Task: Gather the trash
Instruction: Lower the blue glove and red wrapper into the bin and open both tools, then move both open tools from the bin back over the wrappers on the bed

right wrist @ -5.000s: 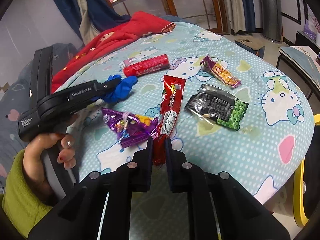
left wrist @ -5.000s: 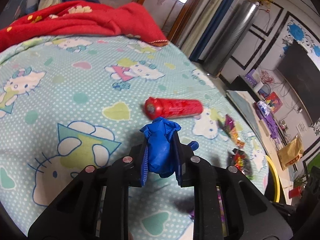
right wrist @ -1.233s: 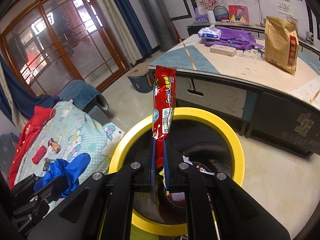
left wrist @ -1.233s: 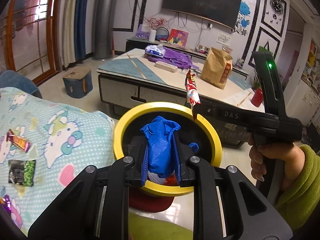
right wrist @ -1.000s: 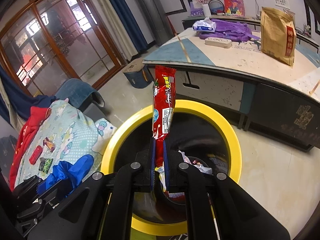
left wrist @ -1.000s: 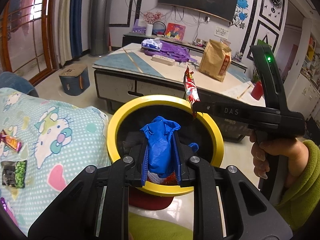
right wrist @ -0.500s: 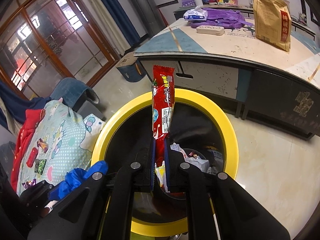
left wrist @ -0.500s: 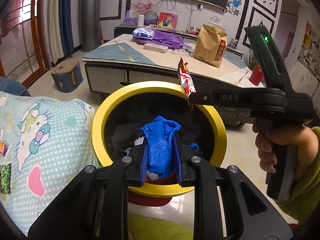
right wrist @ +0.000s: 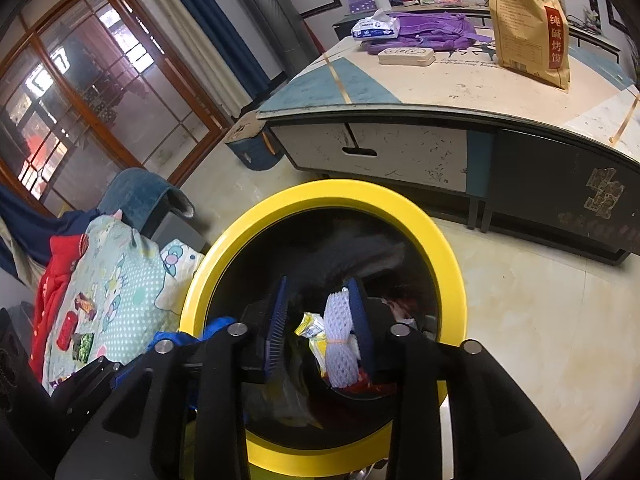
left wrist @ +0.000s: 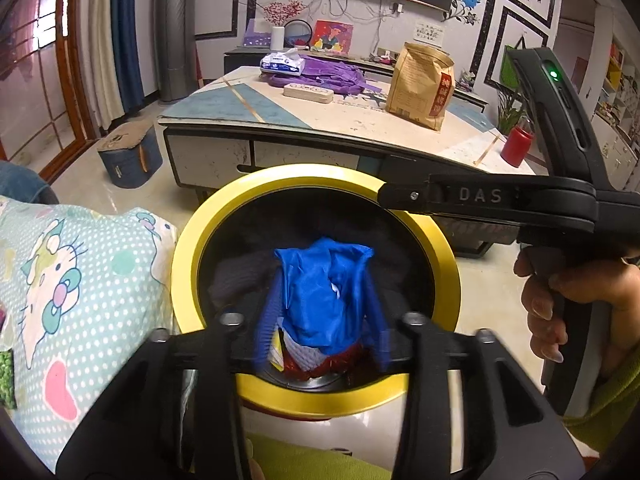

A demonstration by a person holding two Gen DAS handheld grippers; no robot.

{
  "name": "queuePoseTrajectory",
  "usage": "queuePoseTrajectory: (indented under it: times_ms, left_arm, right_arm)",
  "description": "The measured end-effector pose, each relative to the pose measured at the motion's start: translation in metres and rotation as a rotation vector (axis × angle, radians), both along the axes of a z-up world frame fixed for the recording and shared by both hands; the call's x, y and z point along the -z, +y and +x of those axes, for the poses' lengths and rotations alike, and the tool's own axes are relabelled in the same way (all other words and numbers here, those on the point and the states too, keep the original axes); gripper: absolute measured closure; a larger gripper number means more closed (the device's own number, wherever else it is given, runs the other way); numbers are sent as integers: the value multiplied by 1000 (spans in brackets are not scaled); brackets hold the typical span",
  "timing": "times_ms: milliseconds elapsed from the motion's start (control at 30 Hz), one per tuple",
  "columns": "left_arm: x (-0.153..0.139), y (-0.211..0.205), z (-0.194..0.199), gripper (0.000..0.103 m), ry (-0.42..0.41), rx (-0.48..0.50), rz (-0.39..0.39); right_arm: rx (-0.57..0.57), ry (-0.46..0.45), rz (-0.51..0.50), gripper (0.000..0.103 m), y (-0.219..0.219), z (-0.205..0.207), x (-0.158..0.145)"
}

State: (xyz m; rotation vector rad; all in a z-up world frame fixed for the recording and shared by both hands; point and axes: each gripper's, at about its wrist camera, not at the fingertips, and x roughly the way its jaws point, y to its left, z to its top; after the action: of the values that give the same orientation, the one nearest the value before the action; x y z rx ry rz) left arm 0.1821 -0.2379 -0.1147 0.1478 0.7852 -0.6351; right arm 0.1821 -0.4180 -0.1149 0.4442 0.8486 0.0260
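Observation:
A yellow-rimmed black trash bin (left wrist: pixel 188 248) stands on the floor beside the bed and also shows in the right wrist view (right wrist: pixel 452 272). My left gripper (left wrist: pixel 324 316) is over the bin with its jaws blurred and spread; the blue glove (left wrist: pixel 320 288) sits loosely between them. My right gripper (right wrist: pixel 320 320) is open and empty over the bin mouth; in the left wrist view its body (left wrist: pixel 480 196) reaches over the rim. Wrappers and white foam netting (right wrist: pixel 340 344) lie inside the bin. The red wrapper is not in view.
The Hello Kitty bed cover (left wrist: pixel 80 280) lies left of the bin, with several wrappers (right wrist: pixel 80 332) on it. A low table (right wrist: pixel 440 92) with a brown paper bag (right wrist: pixel 528 24) stands behind the bin. A blue stool (left wrist: pixel 128 156) sits on the tiled floor.
My right gripper has opened and the red wrapper has left it. My left jaws have spread apart around the blue glove. Both grippers have moved closer over the bin.

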Motion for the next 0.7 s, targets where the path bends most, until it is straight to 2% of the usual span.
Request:
queuePoseTrajectory:
  times_ms: [100, 167, 267, 400, 700]
  left_arm:
    - [0, 5, 0, 47, 1, -16, -4]
    - [-1, 8, 0, 30, -3, -32, -4]
    - [-6, 14, 1, 14, 0, -52, -23]
    - [-14, 21, -1, 11, -10, -79, -36]
    - [-34, 44, -8, 11, -49, -159, -45]
  right_arm:
    - [6, -5, -6, 66, -1, 0, -1]
    - [11, -7, -5, 62, -2, 0, -2]
    - [12, -17, -10, 59, -1, -1, -5]
    - [9, -37, -29, 50, 4, -3, -12]
    - [-21, -85, -83, 43, 21, -7, -28]
